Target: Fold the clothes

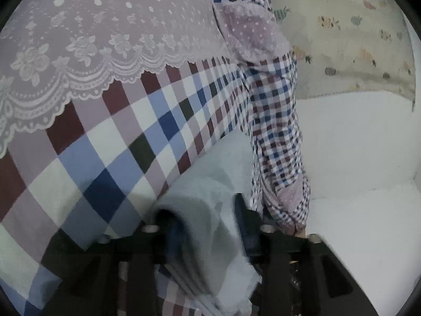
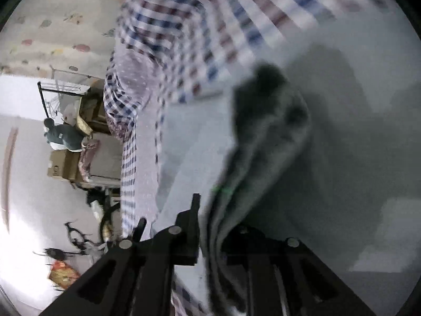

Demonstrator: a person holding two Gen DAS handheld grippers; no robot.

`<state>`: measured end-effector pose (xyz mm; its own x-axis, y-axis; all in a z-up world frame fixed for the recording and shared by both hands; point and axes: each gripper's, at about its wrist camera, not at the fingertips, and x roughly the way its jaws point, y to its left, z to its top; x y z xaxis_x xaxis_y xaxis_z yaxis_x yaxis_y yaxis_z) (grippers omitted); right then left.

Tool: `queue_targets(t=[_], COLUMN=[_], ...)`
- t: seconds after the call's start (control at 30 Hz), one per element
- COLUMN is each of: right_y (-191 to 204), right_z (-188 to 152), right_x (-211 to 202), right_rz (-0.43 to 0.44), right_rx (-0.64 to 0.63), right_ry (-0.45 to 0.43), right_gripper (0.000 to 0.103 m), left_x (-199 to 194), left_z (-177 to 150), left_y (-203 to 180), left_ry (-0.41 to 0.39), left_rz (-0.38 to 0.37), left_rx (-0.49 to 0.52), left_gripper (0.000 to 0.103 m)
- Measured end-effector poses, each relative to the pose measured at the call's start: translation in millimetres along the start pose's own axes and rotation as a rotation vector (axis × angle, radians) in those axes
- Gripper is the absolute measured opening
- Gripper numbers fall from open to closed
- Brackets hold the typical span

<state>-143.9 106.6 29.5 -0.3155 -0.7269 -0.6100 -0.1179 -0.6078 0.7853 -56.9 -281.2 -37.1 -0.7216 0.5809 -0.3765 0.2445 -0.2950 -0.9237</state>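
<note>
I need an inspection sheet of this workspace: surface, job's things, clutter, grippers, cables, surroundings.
Surface: checked bedcover with a lace cloth laid over its far part.
Job's things: pale garment, folds bunched, running between the fingers of both grippers; blurred in the right wrist view.
Clutter: cardboard boxes, a bicycle and other things on the floor beside the bed.
Grippers: left gripper has the garment between its fingers, grip unclear; right gripper has garment folds between its fingers, whether pressed unclear.
Cables: nothing seen.
Surroundings: fruit-print wall; white wall below it; a person bent over farther off.
</note>
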Motion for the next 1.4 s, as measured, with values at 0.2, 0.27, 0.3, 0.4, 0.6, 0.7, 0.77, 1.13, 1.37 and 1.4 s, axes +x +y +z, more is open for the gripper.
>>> queue_targets(t=[0.2, 0.27, 0.3, 0.4, 0.6, 0.7, 0.77, 1.13, 1.37, 1.4], right_y=[-13.0, -12.3, -13.8, -19.6, -3.9, -21.3, -23.8, -40.2, 7.9, 0.3], right_z=[-21.9, -28.8, -31.2, -35.4, -19.6, -11.0, -4.1, 58.7, 64.1, 65.7], right_x=[3.7, 11.8, 15.8, 21.7, -3.8, 8.5, 3.4, -7.5, -21.3, -15.4], right_rz=[-0.001, -0.024, -0.035, -0.067, -0.161, -0.193, -0.159, 0.017, -0.066, -0.127], right_rx=[-0.035, -0.057, -0.061, -0.073, -0.194, -0.165, -0.152, -0.044, -0.309, -0.279], right_ry=[0.012, 0.020, 0.022, 0.012, 0.003, 0.085, 0.066, -0.068, -0.191, -0.171], right_gripper=[0.048, 0.049, 0.049, 0.039, 0.008, 0.011, 0.015, 0.052, 0.022, 0.024], left_x=[4.5, 5.0, 4.9, 5.1, 16.1, 18.2, 17.2, 15.1, 16.3, 16.2], left_z=[-0.8, -0.9, -0.7, -0.8, -10.7, -10.7, -9.1, -8.9, -9.4, -9.5], left_y=[-5.6, -7.4, -7.3, -3.9, -7.4, -1.4, -1.1, -0.7, -1.8, -1.9], left_ry=[0.010, 0.006, 0.007, 0.023, 0.079, 0.080, 0.081, 0.075, 0.068, 0.068], left_rz=[0.017, 0.019, 0.022, 0.038, 0.082, 0.068, 0.064, 0.067, 0.073, 0.073], left_rx=[0.040, 0.041, 0.039, 0.014, 0.056, 0.036, 0.031, 0.043, 0.048, 0.049], left_gripper=[0.064, 0.062, 0.057, 0.017, 0.023, 0.023, 0.023, 0.023, 0.023, 0.023])
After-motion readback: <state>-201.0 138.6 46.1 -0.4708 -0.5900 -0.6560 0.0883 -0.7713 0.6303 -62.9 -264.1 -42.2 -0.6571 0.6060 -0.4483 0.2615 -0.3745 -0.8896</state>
